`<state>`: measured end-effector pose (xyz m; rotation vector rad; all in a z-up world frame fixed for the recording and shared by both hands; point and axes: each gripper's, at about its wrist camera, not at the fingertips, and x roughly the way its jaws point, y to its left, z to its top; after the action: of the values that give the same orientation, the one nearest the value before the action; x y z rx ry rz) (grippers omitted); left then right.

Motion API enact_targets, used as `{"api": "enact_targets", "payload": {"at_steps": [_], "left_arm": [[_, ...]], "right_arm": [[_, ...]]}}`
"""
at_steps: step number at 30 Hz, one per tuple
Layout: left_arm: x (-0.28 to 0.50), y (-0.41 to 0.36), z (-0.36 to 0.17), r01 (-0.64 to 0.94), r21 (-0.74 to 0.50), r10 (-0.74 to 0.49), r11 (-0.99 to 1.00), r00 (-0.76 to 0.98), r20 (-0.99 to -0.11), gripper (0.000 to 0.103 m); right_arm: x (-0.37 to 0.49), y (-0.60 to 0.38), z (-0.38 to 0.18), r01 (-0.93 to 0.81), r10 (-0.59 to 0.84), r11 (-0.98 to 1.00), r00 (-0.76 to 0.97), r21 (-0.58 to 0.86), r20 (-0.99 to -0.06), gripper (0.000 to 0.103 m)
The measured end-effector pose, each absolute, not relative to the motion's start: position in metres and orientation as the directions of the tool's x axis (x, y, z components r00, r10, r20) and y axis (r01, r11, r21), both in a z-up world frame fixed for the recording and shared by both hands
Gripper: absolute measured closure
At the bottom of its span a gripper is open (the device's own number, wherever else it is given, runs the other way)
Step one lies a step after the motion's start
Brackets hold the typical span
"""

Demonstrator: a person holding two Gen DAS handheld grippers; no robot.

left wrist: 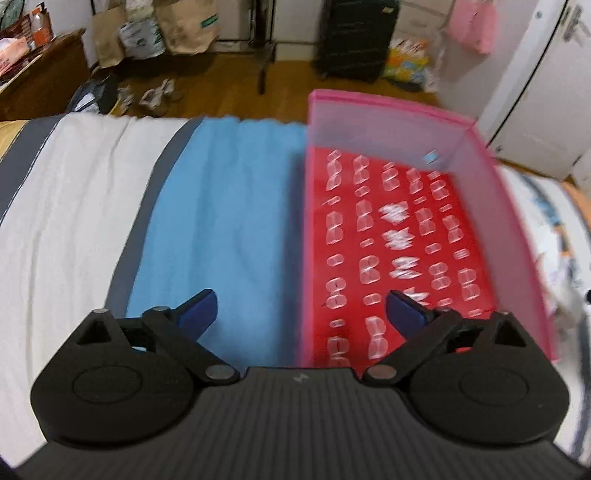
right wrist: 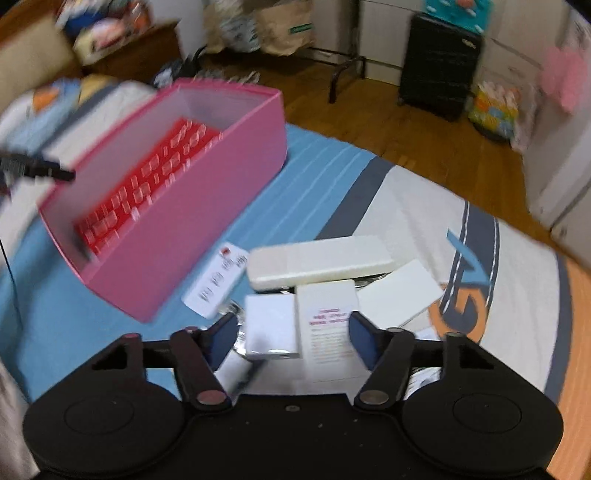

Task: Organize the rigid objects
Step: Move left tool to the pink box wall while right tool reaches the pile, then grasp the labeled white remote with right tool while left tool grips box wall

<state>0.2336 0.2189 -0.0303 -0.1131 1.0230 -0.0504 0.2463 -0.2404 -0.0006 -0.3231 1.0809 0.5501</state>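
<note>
A pink box point(left wrist: 517, 206) stands on a blue cloth point(left wrist: 229, 206) on the bed; a red tray of clear false nails point(left wrist: 399, 251) lies flat inside it. My left gripper point(left wrist: 301, 314) is open and empty, its fingers astride the box's near left wall. In the right wrist view the pink box point(right wrist: 207, 206) sits at the left. In front of it lie a long white case point(right wrist: 319, 263), a white remote-like card point(right wrist: 218, 280), a small white box point(right wrist: 271, 328), a printed white box point(right wrist: 327, 325) and a white card point(right wrist: 400, 291). My right gripper point(right wrist: 293, 341) is open above these two boxes.
The bed has a white, grey and orange patterned cover point(right wrist: 480, 266). Beyond the bed edge are wood floor point(left wrist: 221, 92), a black suitcase point(right wrist: 439, 62), paper bags point(left wrist: 184, 29) and a wooden cabinet point(left wrist: 40, 74). The left gripper's tip shows at the left edge point(right wrist: 33, 168).
</note>
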Motion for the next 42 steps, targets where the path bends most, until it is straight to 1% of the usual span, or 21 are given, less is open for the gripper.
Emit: {"api": "enact_targets", "payload": {"at_steps": [2, 4, 5, 7, 9, 11, 12, 13, 14, 16, 20, 21, 22, 23, 25, 26, 27, 28, 34, 38, 42], "left_arm": [[0.238, 0.22, -0.04, -0.002, -0.127, -0.108, 0.992, 0.514, -0.851, 0.015], [0.242, 0.219, -0.044, 0.014, -0.171, -0.155, 0.985, 0.506, -0.849, 0.027], [0.244, 0.218, -0.046, 0.022, -0.192, -0.176, 0.981, 0.503, -0.846, 0.03], [0.248, 0.216, -0.052, 0.027, -0.221, -0.205, 0.975, 0.498, -0.842, 0.043], [0.252, 0.217, -0.057, 0.019, -0.244, -0.219, 0.97, 0.513, -0.83, 0.051], [0.254, 0.217, -0.061, 0.015, -0.263, -0.229, 0.965, 0.54, -0.81, 0.065], [0.256, 0.216, -0.063, 0.02, -0.264, -0.232, 0.964, 0.549, -0.803, 0.07], [0.256, 0.216, -0.065, 0.028, -0.253, -0.225, 0.967, 0.556, -0.8, 0.071], [0.257, 0.214, -0.067, 0.039, -0.238, -0.219, 0.971, 0.557, -0.801, 0.073], [0.257, 0.213, -0.07, 0.041, -0.213, -0.199, 0.976, 0.561, -0.804, 0.081], [0.262, 0.225, -0.073, -0.001, -0.275, -0.228, 0.961, 0.554, -0.801, 0.082], [0.262, 0.227, -0.073, -0.01, -0.272, -0.221, 0.962, 0.554, -0.803, 0.082], [0.262, 0.227, -0.074, -0.013, -0.264, -0.213, 0.964, 0.554, -0.805, 0.082], [0.263, 0.228, -0.075, -0.015, -0.261, -0.21, 0.965, 0.552, -0.807, 0.082], [0.264, 0.227, -0.08, -0.02, -0.275, -0.222, 0.961, 0.534, -0.816, 0.092], [0.265, 0.226, -0.081, -0.029, -0.269, -0.214, 0.963, 0.526, -0.823, 0.092], [0.265, 0.226, -0.082, -0.033, -0.265, -0.209, 0.964, 0.524, -0.826, 0.093], [0.265, 0.226, -0.081, -0.036, -0.264, -0.206, 0.964, 0.524, -0.827, 0.093], [0.263, 0.224, -0.079, -0.048, -0.256, -0.194, 0.965, 0.524, -0.829, 0.093], [0.262, 0.225, -0.078, -0.05, -0.26, -0.196, 0.964, 0.528, -0.827, 0.093], [0.261, 0.225, -0.078, -0.055, -0.261, -0.194, 0.964, 0.528, -0.827, 0.093]], "right_arm": [[0.249, -0.237, -0.012, -0.591, 0.219, 0.806, 0.351, -0.034, -0.91, 0.041], [0.252, -0.235, -0.021, -0.605, 0.186, 0.794, 0.346, -0.067, -0.919, 0.042], [0.254, -0.235, -0.026, -0.612, 0.168, 0.786, 0.344, -0.085, -0.924, 0.042], [0.257, -0.234, -0.033, -0.619, 0.138, 0.777, 0.338, -0.11, -0.931, 0.042], [0.262, -0.234, -0.04, -0.622, 0.124, 0.775, 0.321, -0.11, -0.939, 0.041], [0.266, -0.234, -0.049, -0.621, 0.101, 0.775, 0.309, -0.12, -0.946, 0.041], [0.267, -0.232, -0.053, -0.626, 0.092, 0.77, 0.303, -0.126, -0.949, 0.041], [0.268, -0.231, -0.058, -0.634, 0.083, 0.762, 0.298, -0.132, -0.951, 0.041], [0.268, -0.23, -0.06, -0.636, 0.082, 0.758, 0.308, -0.141, -0.948, 0.039], [0.269, -0.231, -0.059, -0.623, 0.084, 0.767, 0.337, -0.155, -0.938, 0.036], [0.262, -0.234, -0.06, -0.584, 0.08, 0.795, 0.368, -0.163, -0.926, 0.031], [0.261, -0.235, -0.06, -0.585, 0.081, 0.795, 0.366, -0.162, -0.927, 0.03], [0.259, -0.236, -0.059, -0.587, 0.088, 0.795, 0.361, -0.153, -0.928, 0.026], [0.259, -0.237, -0.06, -0.583, 0.093, 0.8, 0.354, -0.142, -0.93, 0.025], [0.264, -0.242, -0.062, -0.559, 0.103, 0.822, 0.337, -0.111, -0.936, 0.025], [0.267, -0.246, -0.063, -0.549, 0.114, 0.831, 0.326, -0.089, -0.939, 0.027], [0.269, -0.249, -0.062, -0.534, 0.129, 0.843, 0.318, -0.065, -0.939, 0.032], [0.271, -0.253, -0.06, -0.511, 0.159, 0.859, 0.305, -0.021, -0.939, 0.041], [0.274, -0.275, -0.058, -0.305, 0.24, 0.94, 0.283, 0.15, -0.929, 0.041], [0.275, -0.287, -0.06, -0.189, 0.338, 0.936, 0.258, 0.296, -0.905, 0.042], [0.276, -0.297, -0.066, -0.091, 0.407, 0.913, 0.252, 0.397, -0.878, 0.042]]}}
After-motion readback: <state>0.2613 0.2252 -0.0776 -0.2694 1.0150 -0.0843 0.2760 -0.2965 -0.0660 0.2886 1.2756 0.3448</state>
